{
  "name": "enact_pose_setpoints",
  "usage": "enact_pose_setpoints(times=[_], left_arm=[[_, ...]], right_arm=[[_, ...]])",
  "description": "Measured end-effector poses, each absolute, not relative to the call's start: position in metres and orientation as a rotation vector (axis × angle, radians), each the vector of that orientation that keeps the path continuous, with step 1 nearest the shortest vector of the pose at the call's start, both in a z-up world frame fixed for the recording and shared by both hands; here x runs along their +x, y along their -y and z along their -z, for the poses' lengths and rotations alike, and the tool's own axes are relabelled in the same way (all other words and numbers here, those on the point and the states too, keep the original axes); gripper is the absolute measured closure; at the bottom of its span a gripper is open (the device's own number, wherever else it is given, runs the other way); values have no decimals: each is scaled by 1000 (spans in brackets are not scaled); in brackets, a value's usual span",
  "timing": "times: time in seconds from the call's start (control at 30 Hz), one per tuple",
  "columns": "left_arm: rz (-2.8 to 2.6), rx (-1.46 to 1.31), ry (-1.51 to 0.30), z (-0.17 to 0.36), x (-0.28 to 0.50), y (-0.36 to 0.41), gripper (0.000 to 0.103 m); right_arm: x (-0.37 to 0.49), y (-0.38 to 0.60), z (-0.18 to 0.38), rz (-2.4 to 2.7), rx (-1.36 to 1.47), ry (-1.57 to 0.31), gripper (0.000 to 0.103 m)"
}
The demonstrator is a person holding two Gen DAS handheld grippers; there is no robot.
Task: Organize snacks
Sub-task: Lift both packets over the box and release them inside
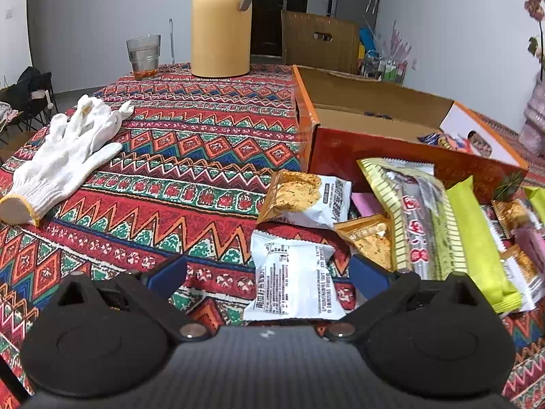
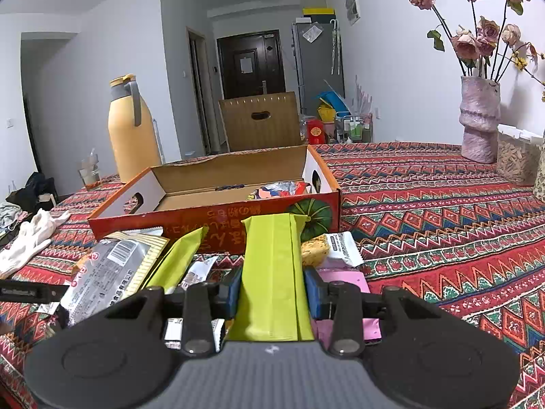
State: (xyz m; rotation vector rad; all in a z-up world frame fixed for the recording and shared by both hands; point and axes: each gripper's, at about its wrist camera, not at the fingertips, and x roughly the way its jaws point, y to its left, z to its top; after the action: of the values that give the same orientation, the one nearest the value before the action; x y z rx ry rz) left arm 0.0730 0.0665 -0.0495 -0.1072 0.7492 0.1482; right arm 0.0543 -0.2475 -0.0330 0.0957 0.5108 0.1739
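On the far left of the patterned tablecloth (image 1: 190, 129) lie the white work gloves (image 1: 64, 156), well apart from the snacks, so they play no part in what I am doing. Behind them, at the far edge, stand a glass (image 1: 143, 55) with something reddish at its bottom and the tall yellow thermos (image 1: 220, 24); I cannot tell what the thermos holds. My left gripper (image 1: 269, 277) hovers low with its blue pads spread wide, and a white snack packet (image 1: 294, 277) lies printed side up on the cloth between them, not yet touched; I judge I have lined up that way to close on it next. Just beyond it sits a cracker packet (image 1: 306, 197), and to its right the loose heap begins: a long striped packet (image 1: 414, 218), lime-green packets and small orange ones, all piled against the near wall of the orange cardboard box (image 1: 374, 156). That box is where the snacks belong, I judge, which is why the heap waits beside it. Its floor is mostly bare brown card, with only a few colourful wrappers (image 2: 277, 189) gathered at its right end. My right gripper (image 2: 272, 293) pinches a green packet (image 2: 272, 272) across its width, the pads pressed on both long edges, the packet pointing at the box. Under it lies a pink packet (image 2: 344, 281). Far right, a vase (image 2: 480, 126) of dried roses stands clear of the work.
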Motion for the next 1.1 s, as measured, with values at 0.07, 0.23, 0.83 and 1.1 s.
enact_pose_setpoints(times=[0.07, 0.23, 0.83, 1.1], left_arm=[[-152, -101, -761, 52, 76, -66, 3], [-118, -102, -770, 56, 78, -64, 30], [-94, -122, -716, 51, 67, -64, 56], [-94, -121, -663, 39, 58, -62, 56]], right_arm=[[55, 247, 34, -176, 97, -512, 66], [56, 246, 37, -180, 99, -518, 66], [55, 235, 64, -136, 43, -426, 66], [44, 227, 65, -149, 1, -370, 66]])
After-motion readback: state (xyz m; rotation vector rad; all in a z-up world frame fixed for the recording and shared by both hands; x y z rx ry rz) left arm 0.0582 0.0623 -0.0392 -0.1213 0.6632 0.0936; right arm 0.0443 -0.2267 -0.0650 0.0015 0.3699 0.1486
